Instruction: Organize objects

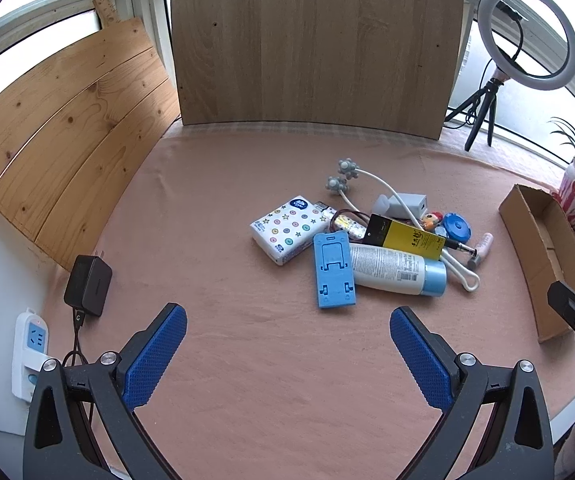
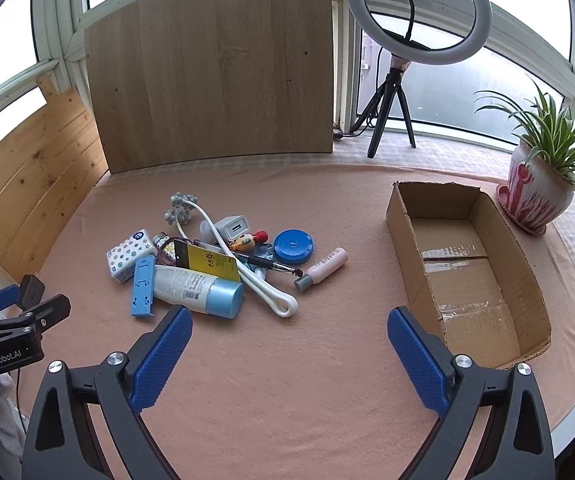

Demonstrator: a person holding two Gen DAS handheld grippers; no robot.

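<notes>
A jumble of small items sits mid-cloth: the white lotion tube point(image 2: 197, 286) lies flat, its light-blue cap toward the cardboard box point(image 2: 527, 276), beside a blue phone stand point(image 2: 142, 287). Left gripper point(image 1: 287, 354) and right gripper point(image 2: 287, 354) hover spread wide, holding nothing.

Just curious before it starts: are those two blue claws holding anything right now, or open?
Left gripper: open, holding nothing, hovering short of the blue phone stand.
Right gripper: open, empty, between the pile and the cardboard box.
</notes>
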